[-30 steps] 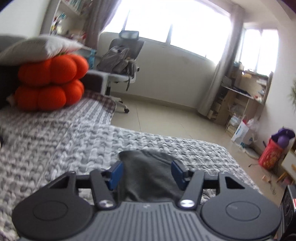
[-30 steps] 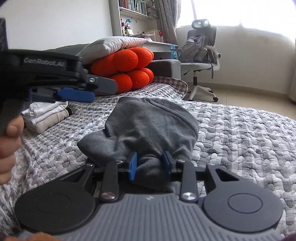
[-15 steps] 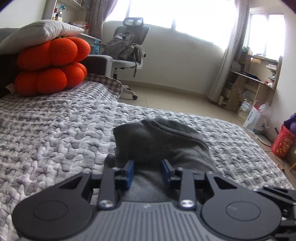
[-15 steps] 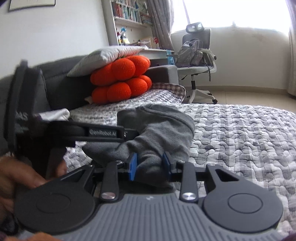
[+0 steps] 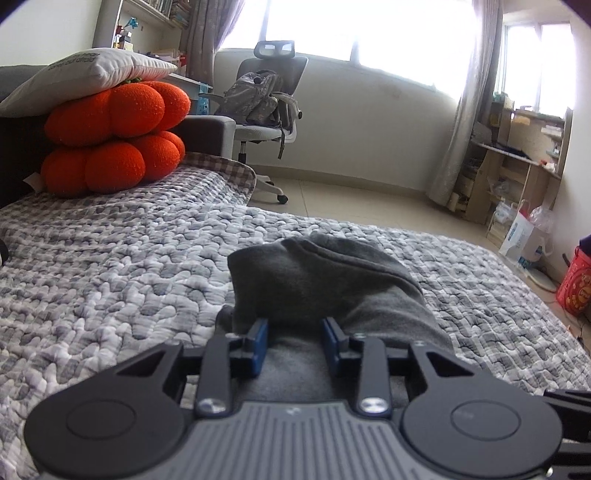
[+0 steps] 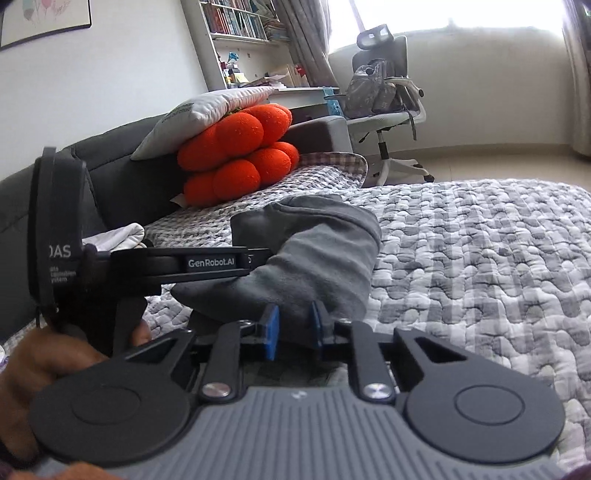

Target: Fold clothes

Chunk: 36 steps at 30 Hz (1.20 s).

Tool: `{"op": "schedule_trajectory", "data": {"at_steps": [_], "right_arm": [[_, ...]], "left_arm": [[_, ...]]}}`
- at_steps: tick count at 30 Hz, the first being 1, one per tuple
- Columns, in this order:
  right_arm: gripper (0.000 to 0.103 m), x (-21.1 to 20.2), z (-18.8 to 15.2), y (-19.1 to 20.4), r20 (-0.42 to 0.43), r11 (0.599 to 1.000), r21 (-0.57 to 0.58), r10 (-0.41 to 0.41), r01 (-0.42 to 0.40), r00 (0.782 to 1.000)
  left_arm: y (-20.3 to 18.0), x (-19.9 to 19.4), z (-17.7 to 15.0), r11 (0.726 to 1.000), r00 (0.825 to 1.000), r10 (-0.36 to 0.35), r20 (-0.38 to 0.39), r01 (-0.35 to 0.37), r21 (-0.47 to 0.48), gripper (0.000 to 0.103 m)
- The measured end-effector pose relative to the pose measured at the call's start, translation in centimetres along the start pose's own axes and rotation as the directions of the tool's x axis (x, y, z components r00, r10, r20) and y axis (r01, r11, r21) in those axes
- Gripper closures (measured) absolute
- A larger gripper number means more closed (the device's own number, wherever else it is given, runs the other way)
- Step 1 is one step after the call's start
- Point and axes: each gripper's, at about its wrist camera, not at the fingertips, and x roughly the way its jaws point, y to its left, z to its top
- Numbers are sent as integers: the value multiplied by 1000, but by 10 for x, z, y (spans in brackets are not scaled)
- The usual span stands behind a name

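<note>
Quilted bed [image 5: 110,280] — both grippers pinch grey garment's [image 5: 317,280] near edge.

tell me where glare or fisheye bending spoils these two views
Left wrist view: the bright window blows out white, and the curtain beside it bows. Right wrist view: window glare at top right; the grey fleece garment stays sharp.

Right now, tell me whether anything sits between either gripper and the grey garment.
Nothing visible does. The grey garment already lies between the blue pads of the left gripper, and the right gripper is closing with the same cloth between its pads. Only the quilted bedcover lies around it.
</note>
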Motion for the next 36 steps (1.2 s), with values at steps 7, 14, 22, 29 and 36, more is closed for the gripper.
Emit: {"op": "schedule_trajectory", "data": {"at_steps": [7,14,22,29,36], "right_arm": [[76,-16,10,-17,52,997,64,39,-42,998],[72,5,53,-30,65,994,89,58,-63,996],[78,94,84,-22,-224,992,-30,113,-123,968],[87,104,78,-21,-248,991,-84,79,-102,966],[86,104,88,-7,-175,988,-131,54,-78,983]], "left_arm": [[4,-2,-6,1000,999,-14,30,14,-4,69],[3,-2,-7,1000,999,-15,34,15,0,69],[5,-2,-8,1000,999,-19,43,19,-5,69],[7,-3,-10,1000,998,-26,50,27,-13,69],[5,-4,-12,1000,998,-21,58,22,-7,69]]}}
